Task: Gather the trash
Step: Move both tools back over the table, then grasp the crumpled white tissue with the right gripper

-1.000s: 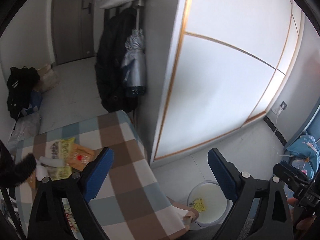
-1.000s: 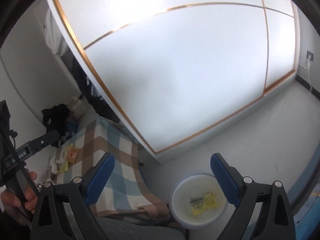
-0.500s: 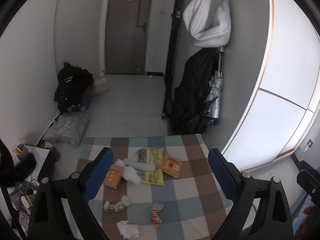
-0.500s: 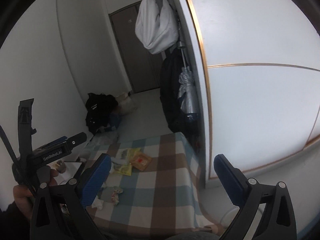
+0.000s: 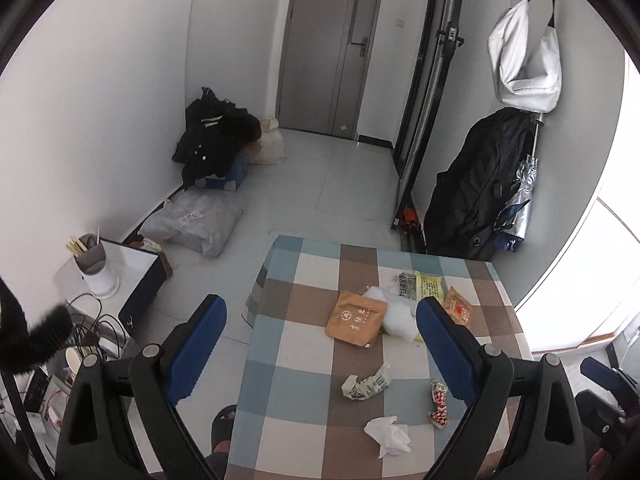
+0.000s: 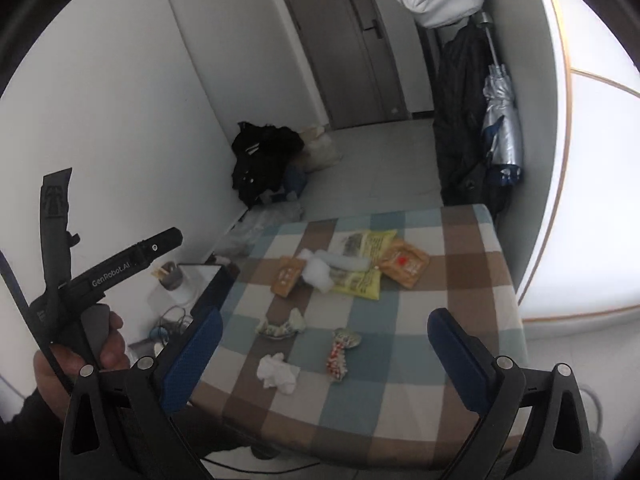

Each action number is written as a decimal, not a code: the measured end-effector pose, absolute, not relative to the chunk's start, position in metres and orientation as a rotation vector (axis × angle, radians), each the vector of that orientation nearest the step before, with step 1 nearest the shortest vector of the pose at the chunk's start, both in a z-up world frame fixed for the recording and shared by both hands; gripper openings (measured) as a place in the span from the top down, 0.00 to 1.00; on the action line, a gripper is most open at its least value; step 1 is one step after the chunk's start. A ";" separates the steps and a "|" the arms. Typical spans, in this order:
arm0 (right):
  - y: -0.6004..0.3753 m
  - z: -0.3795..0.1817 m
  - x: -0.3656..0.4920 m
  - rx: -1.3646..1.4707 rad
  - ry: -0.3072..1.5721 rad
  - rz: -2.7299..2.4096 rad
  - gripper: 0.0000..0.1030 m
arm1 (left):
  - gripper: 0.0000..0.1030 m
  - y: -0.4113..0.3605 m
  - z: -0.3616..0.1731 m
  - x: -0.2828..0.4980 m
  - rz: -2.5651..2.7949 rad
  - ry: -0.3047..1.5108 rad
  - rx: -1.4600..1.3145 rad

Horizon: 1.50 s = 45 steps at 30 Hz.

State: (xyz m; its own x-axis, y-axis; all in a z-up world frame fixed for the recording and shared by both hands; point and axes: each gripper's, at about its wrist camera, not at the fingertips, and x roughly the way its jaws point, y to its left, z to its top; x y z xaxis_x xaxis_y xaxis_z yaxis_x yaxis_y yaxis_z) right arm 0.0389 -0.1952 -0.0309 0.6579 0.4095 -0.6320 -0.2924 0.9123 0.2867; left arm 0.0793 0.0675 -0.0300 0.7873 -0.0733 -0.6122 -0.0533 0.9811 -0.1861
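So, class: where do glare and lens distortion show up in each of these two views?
Left wrist view: the window at the right edge is blown out white, and the door leans from fisheye bending. Right wrist view: the same window glares, the checked table edges curve, and dark corners ring the frame.

Bare checked tablecloth [image 5: 304, 364] left of wrappers [image 5: 365, 385]

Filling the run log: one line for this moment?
phase: approach | left gripper: open, empty | right gripper: open, empty | table: tissue, wrappers, packets uncollected
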 end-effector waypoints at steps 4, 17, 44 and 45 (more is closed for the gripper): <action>-0.171 -0.050 0.043 0.116 0.823 0.427 0.00 | 0.09 0.087 -0.039 0.074 0.002 0.684 -0.237; -0.123 -0.103 0.065 0.126 1.029 0.499 0.00 | 0.09 0.122 -0.058 0.083 0.010 0.736 -0.370; -0.092 -0.162 0.085 0.056 1.136 0.487 0.45 | 0.08 0.126 -0.074 0.108 0.032 0.881 -0.437; -0.093 -0.161 0.084 0.057 1.136 0.490 0.47 | 0.08 0.126 -0.075 0.108 0.032 0.886 -0.437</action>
State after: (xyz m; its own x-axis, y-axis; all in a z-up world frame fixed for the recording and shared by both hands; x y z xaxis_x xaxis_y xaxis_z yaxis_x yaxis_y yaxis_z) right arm 0.0845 -0.0930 -0.1614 0.3273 0.4025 -0.8549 -0.3453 0.8931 0.2883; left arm 0.1082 0.1257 -0.0750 0.6376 -0.1514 -0.7553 -0.2057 0.9114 -0.3563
